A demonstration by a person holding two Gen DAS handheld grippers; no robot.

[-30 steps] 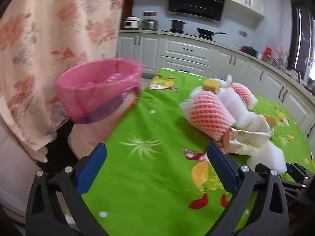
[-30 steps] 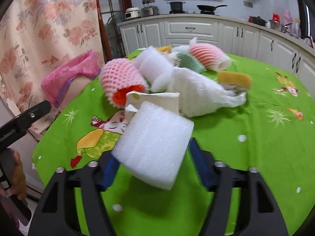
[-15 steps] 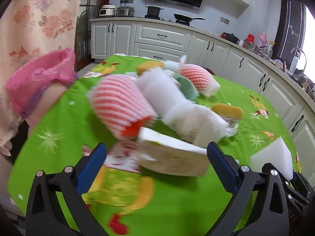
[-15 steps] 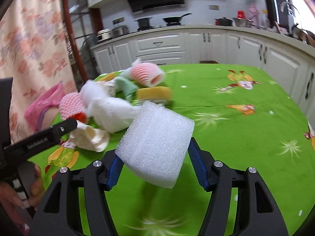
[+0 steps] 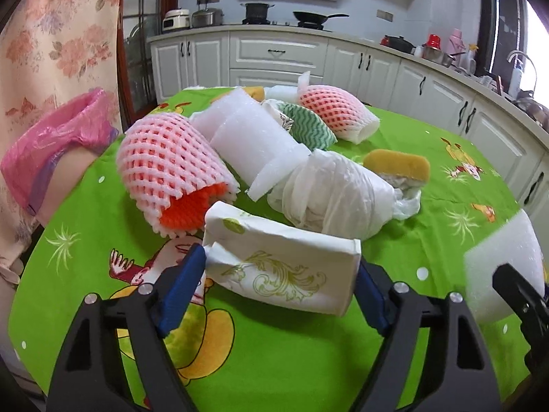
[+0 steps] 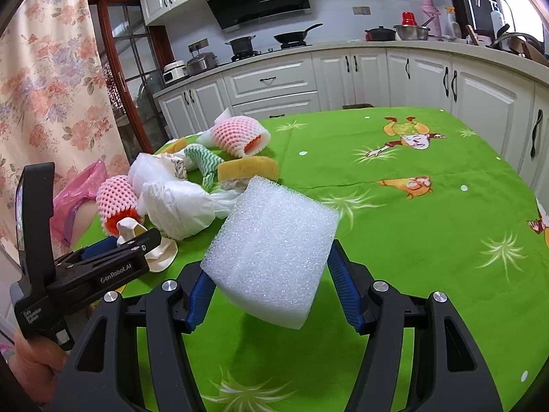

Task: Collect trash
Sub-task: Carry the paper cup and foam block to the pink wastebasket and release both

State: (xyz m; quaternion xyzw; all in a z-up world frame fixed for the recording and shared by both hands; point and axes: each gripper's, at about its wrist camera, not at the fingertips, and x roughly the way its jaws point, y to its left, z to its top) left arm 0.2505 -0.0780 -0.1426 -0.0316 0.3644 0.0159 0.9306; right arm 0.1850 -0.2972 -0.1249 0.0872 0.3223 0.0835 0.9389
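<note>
My right gripper [image 6: 271, 292] is shut on a white foam block [image 6: 271, 254], held above the green tablecloth [image 6: 411, 226]; the block also shows in the left wrist view [image 5: 501, 267]. My left gripper [image 5: 278, 274] is open, its fingers on either side of a white tissue pack with gold print [image 5: 284, 264], which lies on the cloth. Whether the pads touch it I cannot tell. Behind it lie a pink foam net [image 5: 171, 168], a white foam sheet [image 5: 254, 140], a white plastic bag [image 5: 329, 195] and a yellow sponge [image 5: 398, 168]. A pink-lined bin [image 5: 58, 140] stands off the table's left edge.
A second pink foam net [image 5: 336, 113] and a green-striped cloth [image 5: 305, 125] lie at the back of the pile. White kitchen cabinets [image 6: 377, 75] run behind the table. A floral curtain [image 5: 51, 41] hangs at the left.
My left gripper has swung from the pink bin to the trash pile and closed in around the tissue pack. My right gripper has swung right, still holding the foam block.
</note>
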